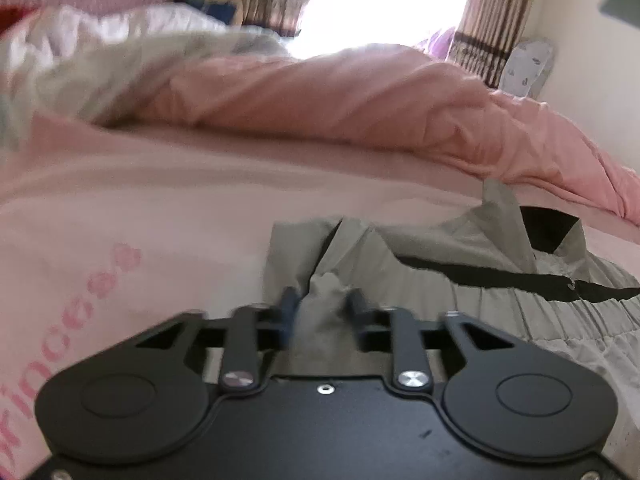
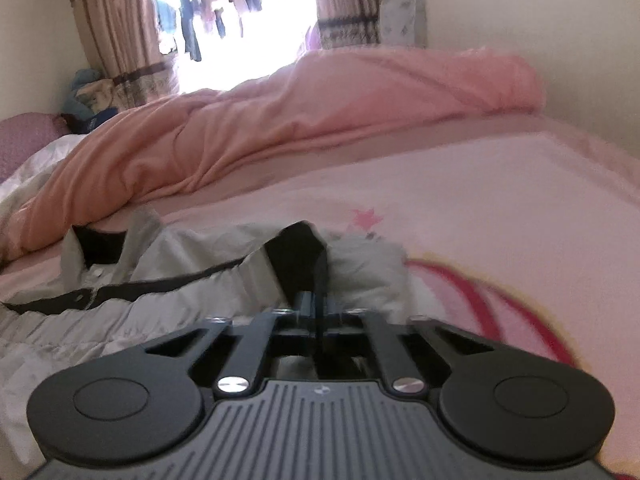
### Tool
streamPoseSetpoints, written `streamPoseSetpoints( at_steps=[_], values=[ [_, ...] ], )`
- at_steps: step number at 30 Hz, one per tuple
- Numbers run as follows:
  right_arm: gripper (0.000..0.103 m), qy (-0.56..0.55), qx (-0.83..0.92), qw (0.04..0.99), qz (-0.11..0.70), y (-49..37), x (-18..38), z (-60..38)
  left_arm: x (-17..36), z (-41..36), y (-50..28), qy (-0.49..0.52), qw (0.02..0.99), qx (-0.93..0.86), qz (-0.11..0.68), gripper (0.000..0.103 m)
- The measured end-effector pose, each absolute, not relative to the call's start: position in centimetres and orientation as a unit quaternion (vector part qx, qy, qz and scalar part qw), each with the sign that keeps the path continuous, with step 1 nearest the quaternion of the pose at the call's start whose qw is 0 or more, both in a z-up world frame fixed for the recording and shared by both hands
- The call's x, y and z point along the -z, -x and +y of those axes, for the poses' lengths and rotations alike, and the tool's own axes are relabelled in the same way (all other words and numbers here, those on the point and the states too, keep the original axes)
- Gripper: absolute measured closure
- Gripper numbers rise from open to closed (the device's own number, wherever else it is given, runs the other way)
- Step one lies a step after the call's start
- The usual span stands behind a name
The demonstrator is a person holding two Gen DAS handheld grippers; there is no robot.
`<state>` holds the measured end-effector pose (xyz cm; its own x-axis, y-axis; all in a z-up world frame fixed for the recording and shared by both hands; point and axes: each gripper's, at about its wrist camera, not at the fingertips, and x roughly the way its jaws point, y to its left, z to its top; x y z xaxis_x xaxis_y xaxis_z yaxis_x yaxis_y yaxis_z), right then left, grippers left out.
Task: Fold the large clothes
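Note:
A grey jacket with black trim [image 1: 440,280] lies on the pink bed sheet [image 1: 160,208]. My left gripper [image 1: 322,300] sits over the jacket's left edge, its fingers slightly apart with a fold of grey cloth between them. In the right wrist view the same jacket [image 2: 180,276] spreads to the left. My right gripper [image 2: 316,300] is shut on the jacket's black-lined edge at its right end.
A rumpled pink duvet [image 1: 360,100] lies along the far side of the bed, also in the right wrist view [image 2: 280,120]. White and grey bedding [image 1: 80,52] is piled at far left. A bright window with curtains [image 2: 240,20] is behind.

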<state>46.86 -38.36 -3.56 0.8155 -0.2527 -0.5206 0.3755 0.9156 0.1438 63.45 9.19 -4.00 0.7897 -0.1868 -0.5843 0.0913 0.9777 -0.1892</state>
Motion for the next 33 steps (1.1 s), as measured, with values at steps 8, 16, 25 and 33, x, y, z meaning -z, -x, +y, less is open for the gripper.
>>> streamPoseSetpoints(
  at_steps=[8,16,25,33],
  values=[
    [0.102,-0.109,0.189,0.933,0.286,-48.0,5.7,-38.8,5.2,8.3,-64.7,0.027,0.941,0.052,0.332,0.076],
    [0.083,-0.092,0.142,0.963,0.212,-43.1,1.1,-34.6,-0.5,7.1,-58.2,0.02,0.949,0.096,0.3,0.055],
    [0.084,-0.055,0.112,0.952,0.28,-42.0,5.0,-31.5,4.0,4.9,-54.1,-0.025,0.932,0.113,0.345,0.052],
    [0.086,-0.099,0.126,0.949,0.272,-39.6,5.0,-32.4,3.8,6.9,-54.6,0.002,0.933,0.105,0.345,0.047]
  ],
)
